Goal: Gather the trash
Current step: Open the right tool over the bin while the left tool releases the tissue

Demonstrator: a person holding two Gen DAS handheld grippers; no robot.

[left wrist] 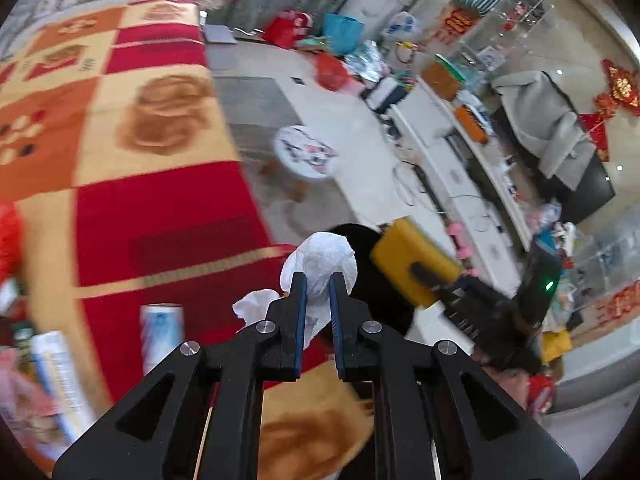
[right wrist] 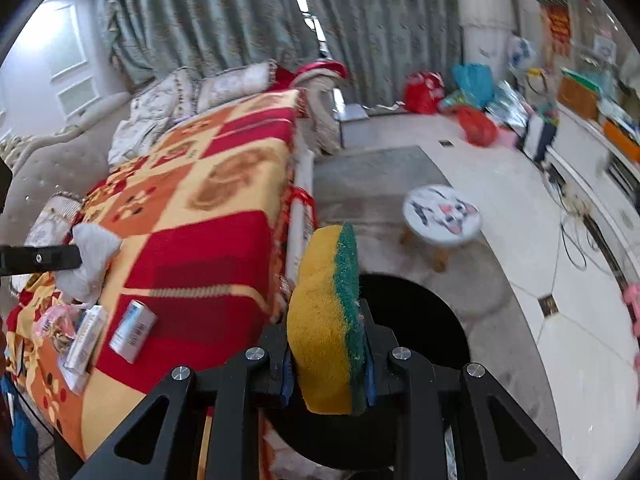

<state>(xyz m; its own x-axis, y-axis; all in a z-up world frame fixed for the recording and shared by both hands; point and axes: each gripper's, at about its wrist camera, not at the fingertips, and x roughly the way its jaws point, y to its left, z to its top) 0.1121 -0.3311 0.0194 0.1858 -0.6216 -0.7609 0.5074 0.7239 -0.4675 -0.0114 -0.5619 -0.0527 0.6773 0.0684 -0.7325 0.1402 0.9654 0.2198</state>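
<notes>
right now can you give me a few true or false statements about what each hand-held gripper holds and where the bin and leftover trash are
1. The left hand-held gripper is shut on a white crumpled tissue. True.
2. The right hand-held gripper is open and holds nothing. False: it is shut on a yellow and green sponge.
3. The sponge is above the black bin. True.
4. The small can is in the bin. False: it lies on the red patterned blanket.
5. The round stool stands on the blanket. False: it stands on the floor.

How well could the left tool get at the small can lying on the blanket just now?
Probably not yet: the left tool is shut on crumpled tissue, so it cannot take the can, though nothing lies over it.
</notes>
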